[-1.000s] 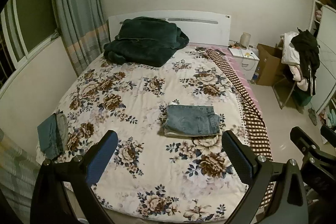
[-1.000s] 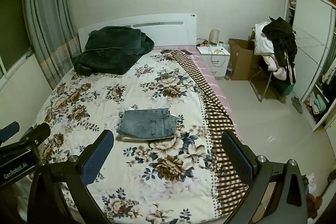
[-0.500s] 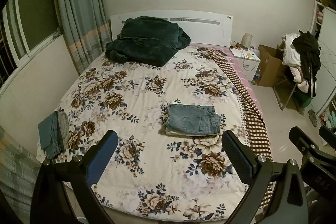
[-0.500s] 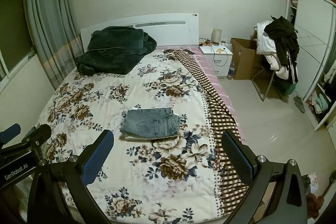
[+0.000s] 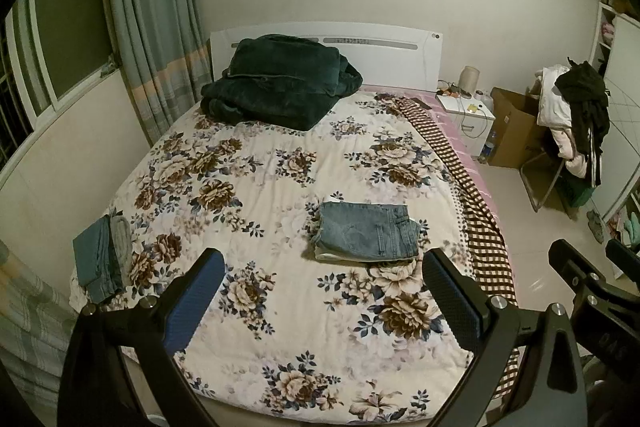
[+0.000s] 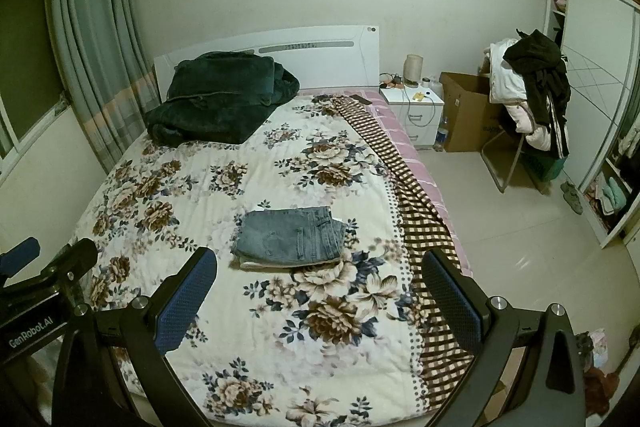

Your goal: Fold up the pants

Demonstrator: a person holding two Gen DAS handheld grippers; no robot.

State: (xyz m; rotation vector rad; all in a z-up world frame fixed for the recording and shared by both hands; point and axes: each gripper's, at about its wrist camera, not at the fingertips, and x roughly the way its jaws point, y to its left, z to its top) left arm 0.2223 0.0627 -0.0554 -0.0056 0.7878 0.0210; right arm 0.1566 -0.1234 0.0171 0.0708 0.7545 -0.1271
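The folded jeans (image 5: 366,235) lie flat on the floral bedspread (image 5: 256,187), toward the bed's right side, on top of a pale folded garment. Both the left gripper (image 5: 320,301) and the right gripper (image 6: 320,301) hang above the bed's foot, jaws spread wide and holding nothing, well apart from the jeans

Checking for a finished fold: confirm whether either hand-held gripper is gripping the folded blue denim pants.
No: the folded blue denim pants lie free on the floral bedspread.
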